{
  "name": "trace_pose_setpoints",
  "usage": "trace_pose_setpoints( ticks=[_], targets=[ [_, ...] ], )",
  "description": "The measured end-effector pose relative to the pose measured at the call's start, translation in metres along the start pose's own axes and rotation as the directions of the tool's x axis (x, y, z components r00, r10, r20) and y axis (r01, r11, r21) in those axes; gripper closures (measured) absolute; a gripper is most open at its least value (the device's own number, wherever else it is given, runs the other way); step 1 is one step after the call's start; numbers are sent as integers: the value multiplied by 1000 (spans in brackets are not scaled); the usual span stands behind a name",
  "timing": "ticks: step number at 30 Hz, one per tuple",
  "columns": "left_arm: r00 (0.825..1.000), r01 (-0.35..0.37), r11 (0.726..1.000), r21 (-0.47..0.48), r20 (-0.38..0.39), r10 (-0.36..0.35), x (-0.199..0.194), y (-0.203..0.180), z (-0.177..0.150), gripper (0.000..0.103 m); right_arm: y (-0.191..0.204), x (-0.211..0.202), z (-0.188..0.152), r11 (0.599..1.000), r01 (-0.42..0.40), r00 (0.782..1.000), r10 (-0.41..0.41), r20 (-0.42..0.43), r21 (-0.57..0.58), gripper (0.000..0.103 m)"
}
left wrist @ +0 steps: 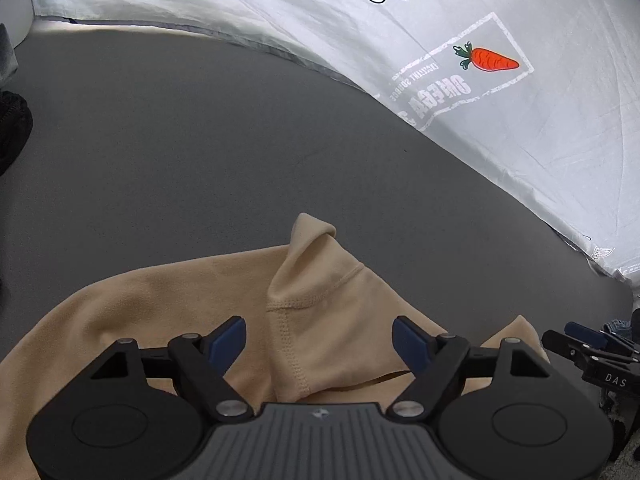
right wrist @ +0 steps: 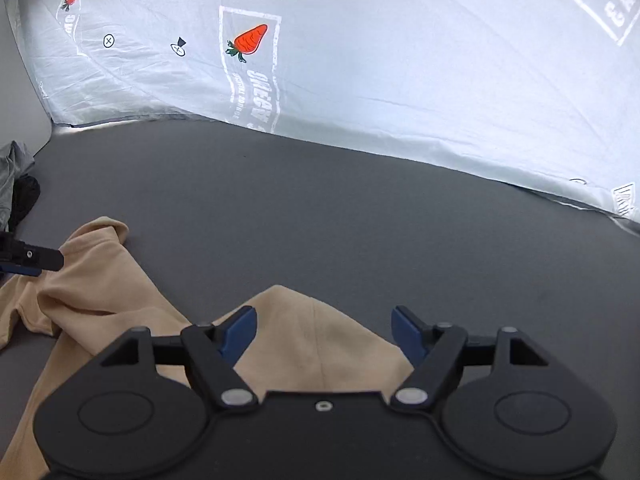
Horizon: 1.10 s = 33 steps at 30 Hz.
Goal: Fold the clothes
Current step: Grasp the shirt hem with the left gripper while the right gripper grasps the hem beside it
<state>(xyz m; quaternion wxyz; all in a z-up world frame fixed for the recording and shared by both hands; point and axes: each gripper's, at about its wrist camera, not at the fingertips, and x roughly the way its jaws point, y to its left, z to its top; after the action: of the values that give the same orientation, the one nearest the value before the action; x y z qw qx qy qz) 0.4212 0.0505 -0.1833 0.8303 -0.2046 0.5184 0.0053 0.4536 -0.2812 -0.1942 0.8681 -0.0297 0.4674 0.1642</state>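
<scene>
A tan garment (left wrist: 312, 300) lies bunched on the grey table (left wrist: 180, 152). My left gripper (left wrist: 319, 342) is open, its blue pads apart above a stitched seam of the garment. In the right wrist view the same tan garment (right wrist: 320, 340) lies under my open right gripper (right wrist: 324, 334), with a raised cloth corner between the pads. The left gripper's finger (right wrist: 32, 260) shows at the left edge, over a tan fold. The right gripper (left wrist: 592, 344) shows at the right edge of the left wrist view.
A white sheet printed with carrots (left wrist: 488, 60) hangs along the far side of the table (right wrist: 360, 208). Dark and grey clothes (left wrist: 12, 128) lie at the left edge; they also show in the right wrist view (right wrist: 16, 188).
</scene>
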Motion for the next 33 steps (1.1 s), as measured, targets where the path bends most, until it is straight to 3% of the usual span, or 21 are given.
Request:
trace_pose_setpoints(
  ticks=[2,3,4,5,6,8,10,12,14,17,20,21,24,30,33],
  targets=[
    [999,-22,1000,15,-45,22,12,-5,3,42,0,25,7,998,-57,997,56,-56,-10,26],
    [999,-23,1000,13,-47,24,9,-4,-1,46,2,36,9,997,-80,993,78,-83,-19,34],
    [999,-25,1000,11,-49,25,7,-3,-4,53,3,48,11,994,-103,989,99,-111,-28,72],
    [998,-26,1000,9,-50,27,4,-2,-7,63,7,49,10,994,-93,990,87,-110,-50,91],
    [998,-28,1000,7,-52,28,1,-1,-10,68,14,44,7,995,-60,995,53,-88,-81,94],
    [998,-31,1000,2,-56,31,-5,0,-16,84,25,10,-8,995,-29,1000,30,9,-92,95],
    [998,-34,999,-2,-60,34,-10,2,-22,86,30,-30,-30,995,12,996,-3,87,-101,95],
    [997,-37,999,-6,-63,37,-16,3,-28,86,36,-66,-60,992,43,994,-30,109,-116,95],
    [997,-40,999,-11,-67,39,-22,5,-35,86,40,-85,-93,990,57,997,-50,54,-128,95],
    [996,-49,999,-12,-77,47,-27,7,-44,88,53,-86,-139,988,57,993,-71,-90,-141,95],
    [995,-58,998,-10,-80,57,-31,10,-52,88,64,-90,-159,982,102,983,-124,-137,-160,95],
    [996,-58,998,-5,-71,57,-33,10,-54,88,65,-94,-161,981,120,983,-139,-124,-150,92],
    [996,-63,998,-4,-67,63,-33,10,-56,87,62,-108,-154,981,163,985,-167,-33,-104,61],
    [996,-65,998,-1,-58,65,-38,11,-58,87,60,-117,-113,980,195,970,-188,156,-34,56],
    [997,-64,998,-21,-53,63,-40,13,-61,87,76,-111,-99,972,198,956,-162,245,-129,57]
  ],
)
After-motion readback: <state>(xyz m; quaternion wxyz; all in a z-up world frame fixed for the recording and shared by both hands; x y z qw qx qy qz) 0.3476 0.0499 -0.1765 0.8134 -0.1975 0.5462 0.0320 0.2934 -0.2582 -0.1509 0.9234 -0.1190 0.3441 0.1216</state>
